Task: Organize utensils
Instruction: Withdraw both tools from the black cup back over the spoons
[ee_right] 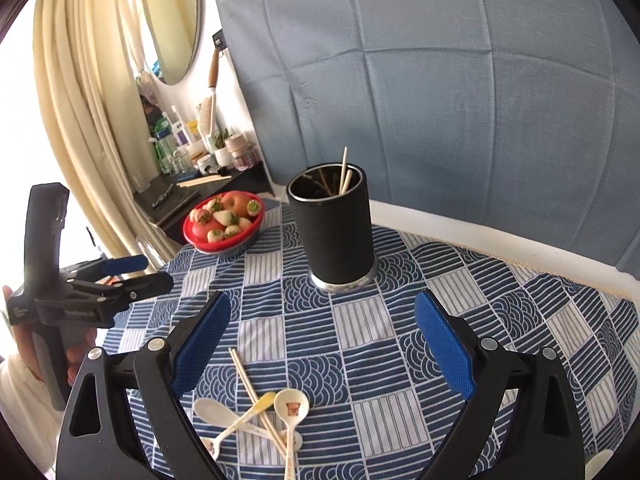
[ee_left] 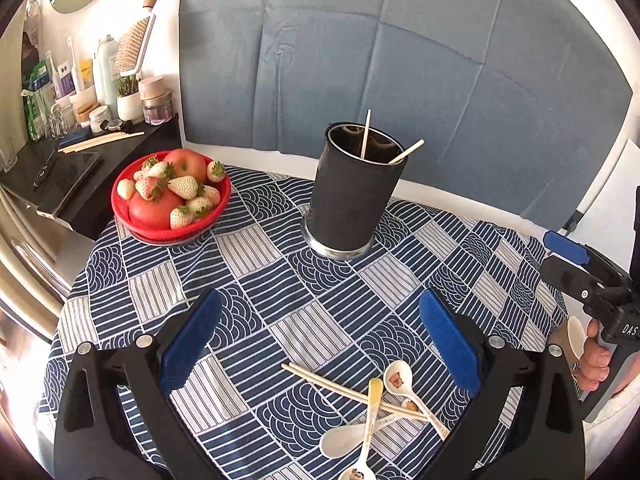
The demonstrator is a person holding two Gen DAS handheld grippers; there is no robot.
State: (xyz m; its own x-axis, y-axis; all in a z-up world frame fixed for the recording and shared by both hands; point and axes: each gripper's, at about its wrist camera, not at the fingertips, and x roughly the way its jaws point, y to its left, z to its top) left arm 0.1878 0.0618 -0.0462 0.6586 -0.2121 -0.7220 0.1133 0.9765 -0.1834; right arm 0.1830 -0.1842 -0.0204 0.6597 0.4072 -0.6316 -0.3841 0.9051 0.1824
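A black cylindrical utensil holder (ee_left: 352,196) (ee_right: 334,228) stands upright mid-table with two chopsticks in it. A pile of loose utensils lies near the front edge: a pair of chopsticks (ee_left: 340,388) (ee_right: 252,388) crossed with several white ceramic spoons (ee_left: 400,380) (ee_right: 292,404). My left gripper (ee_left: 320,344) is open and empty, above the table just behind the pile. My right gripper (ee_right: 324,344) is open and empty, also above the pile. Each gripper shows in the other's view, the left (ee_right: 138,274) and the right (ee_left: 568,248).
A red bowl (ee_left: 168,234) (ee_right: 224,240) of apples and strawberries sits at the table's back left. A dark side shelf (ee_left: 80,160) with bottles, jars and chopsticks stands beyond it. A blue cloth (ee_left: 400,60) hangs behind. The tablecloth (ee_left: 300,300) is blue patterned.
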